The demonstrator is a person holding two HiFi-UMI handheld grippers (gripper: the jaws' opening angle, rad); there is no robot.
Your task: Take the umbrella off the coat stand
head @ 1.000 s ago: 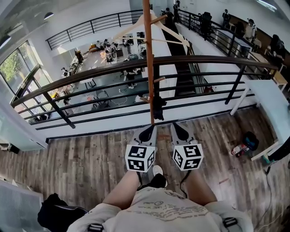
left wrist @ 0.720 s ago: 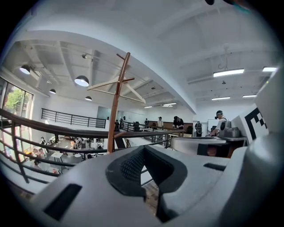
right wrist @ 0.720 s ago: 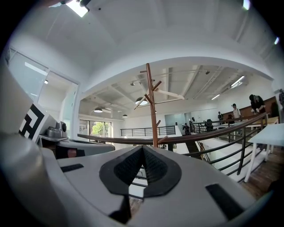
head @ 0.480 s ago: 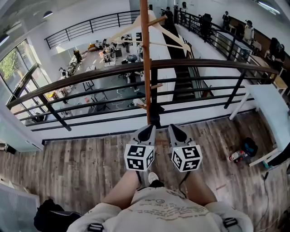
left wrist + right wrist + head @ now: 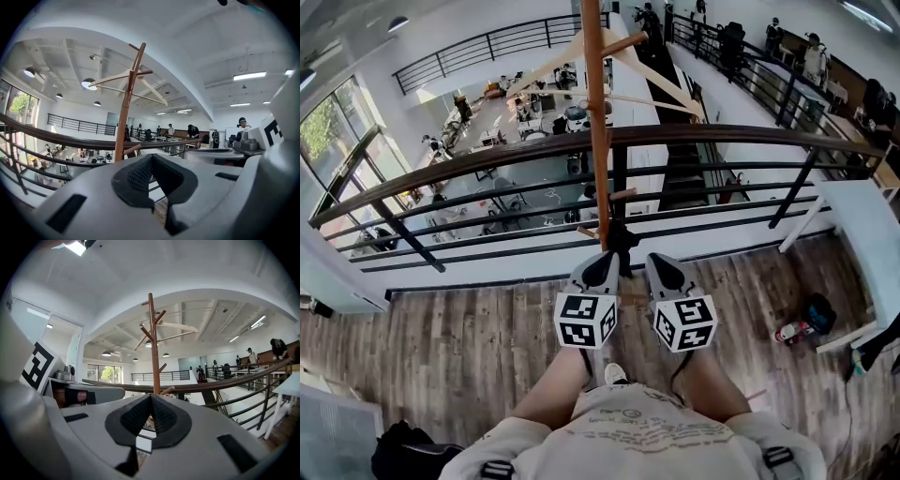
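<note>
Left tool (image 5: 602, 267) and right tool (image 5: 660, 267) closed, empty, near coat stand (image 5: 596, 122); umbrella (image 5: 623, 238) hanging ungripped; grasping, lifting off yet to do.

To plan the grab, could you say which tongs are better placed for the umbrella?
Probably the right tongs: the umbrella hangs on the right side of the coat stand, whose pole their view centres.

The person wears a pale beige T-shirt (image 5: 628, 436) with faint print and black strap buckles (image 5: 497, 471) near the shoulders. The left gripper (image 5: 603, 265) and right gripper (image 5: 657, 265) are light grey shells with black ribbed pads (image 5: 137, 177), each topped by a black-and-white marker cube (image 5: 586, 321). A black cable (image 5: 678, 370) trails beneath the right one.
</note>
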